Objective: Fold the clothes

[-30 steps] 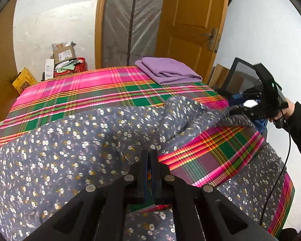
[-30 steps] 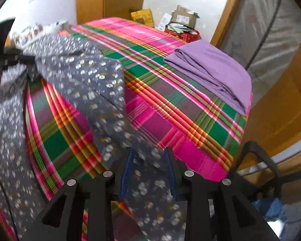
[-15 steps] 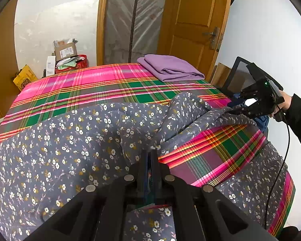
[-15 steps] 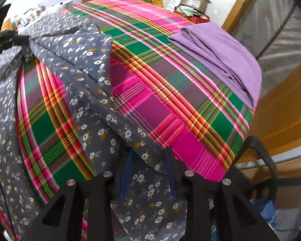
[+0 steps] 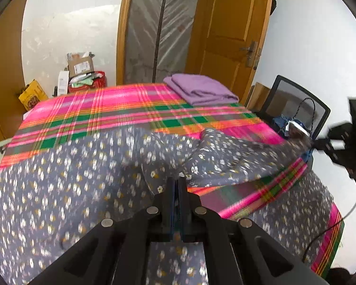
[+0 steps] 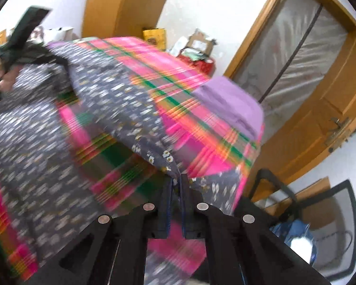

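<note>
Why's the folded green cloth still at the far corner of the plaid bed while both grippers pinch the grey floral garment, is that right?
Wrong on colour: the folded cloth at the far corner of the plaid bed is purple, as the left wrist view shows. The left gripper pinches the grey floral garment; the right gripper is closing on its edge.

Most of the floral garment is smeared by motion blur in the right wrist view. The garment's near edge is hidden behind the left gripper. The right gripper is cut off by the picture's edge. Labels on the cardboard box are too small to be read.
</note>
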